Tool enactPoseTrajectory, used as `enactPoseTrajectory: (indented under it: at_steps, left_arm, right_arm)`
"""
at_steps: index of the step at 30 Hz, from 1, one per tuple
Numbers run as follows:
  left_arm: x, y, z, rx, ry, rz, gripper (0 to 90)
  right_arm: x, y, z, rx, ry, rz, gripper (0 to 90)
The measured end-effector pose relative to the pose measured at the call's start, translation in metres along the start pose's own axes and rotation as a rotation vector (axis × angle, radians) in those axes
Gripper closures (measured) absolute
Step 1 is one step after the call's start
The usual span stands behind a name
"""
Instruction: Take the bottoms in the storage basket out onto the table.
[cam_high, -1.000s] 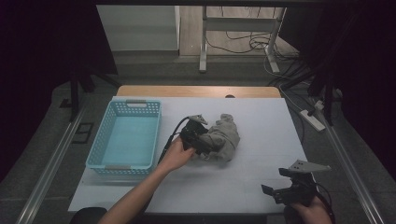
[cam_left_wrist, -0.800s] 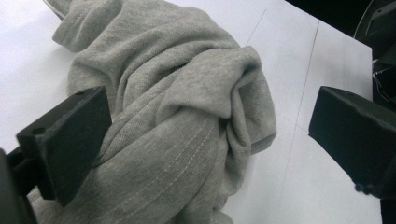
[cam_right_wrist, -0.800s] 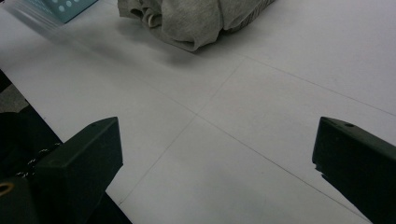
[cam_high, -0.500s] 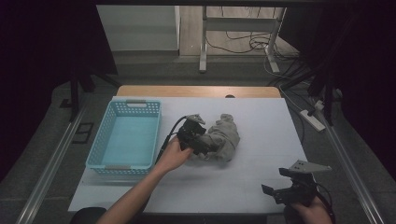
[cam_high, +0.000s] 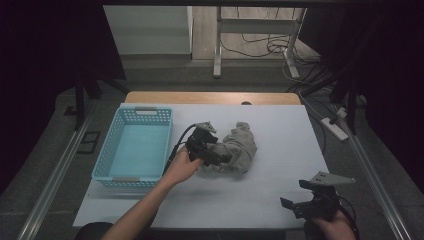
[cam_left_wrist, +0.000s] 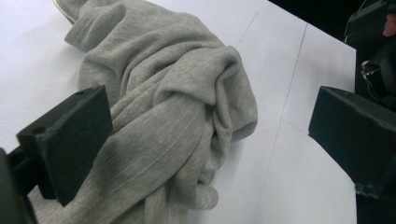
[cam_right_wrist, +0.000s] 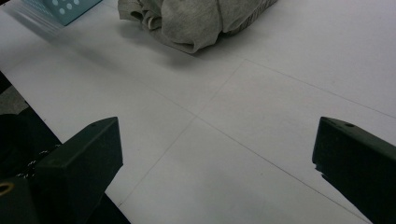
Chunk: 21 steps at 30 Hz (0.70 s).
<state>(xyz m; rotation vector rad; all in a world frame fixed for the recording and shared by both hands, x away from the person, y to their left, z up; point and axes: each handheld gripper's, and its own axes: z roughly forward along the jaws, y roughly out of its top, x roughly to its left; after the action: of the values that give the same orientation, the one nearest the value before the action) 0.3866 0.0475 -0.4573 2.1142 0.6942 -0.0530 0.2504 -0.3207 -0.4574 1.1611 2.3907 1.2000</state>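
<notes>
With jaws spread wide over the crumpled grey cloth (cam_left_wrist: 173, 112), the left gripper (cam_high: 216, 155) looks set to close on it next, probably for the basket (cam_high: 134, 150) at its left; the right gripper (cam_high: 300, 206) idles, released.

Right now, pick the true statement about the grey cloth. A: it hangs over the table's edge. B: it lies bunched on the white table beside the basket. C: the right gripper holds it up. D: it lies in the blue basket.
B: the grey cloth lies crumpled on the white table, right of the blue basket, with the left gripper open at it.
</notes>
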Motion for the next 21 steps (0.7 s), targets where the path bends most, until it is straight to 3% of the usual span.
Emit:
enactPoseTrajectory:
  at_steps: [21]
  left_arm:
    - [-0.008,-0.001,-0.014,-0.01,0.04,0.014,0.9]
  right_arm:
    - [0.001,0.001,0.001,0.013,-0.007,-0.001,2.0]
